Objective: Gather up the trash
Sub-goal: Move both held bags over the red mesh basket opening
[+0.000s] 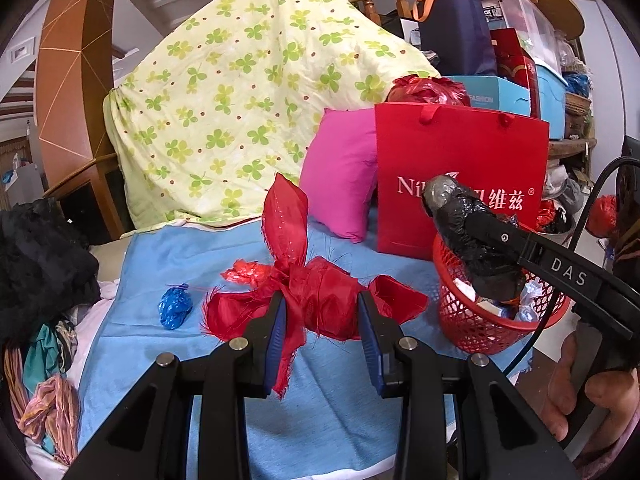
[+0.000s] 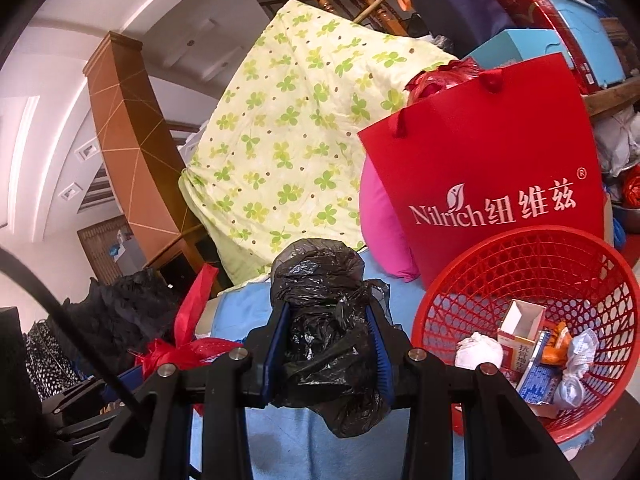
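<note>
My left gripper (image 1: 322, 316) is shut on a knotted red cloth bundle (image 1: 320, 300), held just above the blue sheet (image 1: 224, 360). My right gripper (image 2: 328, 320) is shut on a crumpled black plastic bag (image 2: 326, 340). In the left wrist view that black plastic bag (image 1: 468, 232) hangs over the red mesh basket (image 1: 472, 332), gripped by the right gripper (image 1: 472, 248). The red mesh basket (image 2: 540, 264) holds small boxes, wrappers and white wads. A blue plastic wad (image 1: 175, 306) and a red plastic wad (image 1: 246, 273) lie on the sheet left of the bundle.
A red paper bag (image 1: 460, 168) stands behind the basket, a pink pillow (image 1: 340, 176) beside it. A clover-print quilt (image 1: 240, 100) is piled at the back. Dark clothes (image 1: 40, 260) heap at the left. Boxes and bins (image 1: 520, 60) crowd the back right.
</note>
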`<state>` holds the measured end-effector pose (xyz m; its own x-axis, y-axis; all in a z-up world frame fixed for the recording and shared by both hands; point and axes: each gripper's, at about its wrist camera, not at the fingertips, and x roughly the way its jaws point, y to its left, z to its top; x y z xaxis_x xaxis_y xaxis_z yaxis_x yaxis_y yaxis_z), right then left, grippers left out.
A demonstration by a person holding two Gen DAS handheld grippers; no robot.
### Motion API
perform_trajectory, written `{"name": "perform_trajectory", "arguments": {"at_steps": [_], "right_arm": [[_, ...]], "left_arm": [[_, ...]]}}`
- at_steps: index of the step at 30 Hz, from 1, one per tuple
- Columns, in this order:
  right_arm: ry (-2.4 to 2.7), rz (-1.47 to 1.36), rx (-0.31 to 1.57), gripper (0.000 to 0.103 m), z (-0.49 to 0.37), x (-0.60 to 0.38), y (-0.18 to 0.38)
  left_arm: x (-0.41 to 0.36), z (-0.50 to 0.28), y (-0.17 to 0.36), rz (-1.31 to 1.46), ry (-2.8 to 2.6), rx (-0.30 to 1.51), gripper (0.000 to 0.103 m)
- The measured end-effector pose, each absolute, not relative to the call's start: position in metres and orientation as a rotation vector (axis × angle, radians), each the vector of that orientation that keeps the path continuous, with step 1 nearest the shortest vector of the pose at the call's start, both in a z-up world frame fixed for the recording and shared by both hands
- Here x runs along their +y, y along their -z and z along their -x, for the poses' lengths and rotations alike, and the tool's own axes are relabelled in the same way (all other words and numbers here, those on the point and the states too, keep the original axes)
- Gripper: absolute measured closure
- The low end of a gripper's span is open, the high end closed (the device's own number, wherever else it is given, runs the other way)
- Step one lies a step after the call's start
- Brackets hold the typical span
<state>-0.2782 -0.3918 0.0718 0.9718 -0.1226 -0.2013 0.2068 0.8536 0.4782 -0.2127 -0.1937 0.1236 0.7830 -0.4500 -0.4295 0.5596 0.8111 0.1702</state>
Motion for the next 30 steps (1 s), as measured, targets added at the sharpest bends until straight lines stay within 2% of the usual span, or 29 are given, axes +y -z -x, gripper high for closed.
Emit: {"name": "perform_trajectory", "arguments": {"at_steps": [30], "right_arm": [[0.224,-0.650,0.100,0.061,0.313,-0.440,-0.068]], "left_arm": [[-0.254,0.236,-0.118,-0.405,0.646,0.372,0.066]]}}
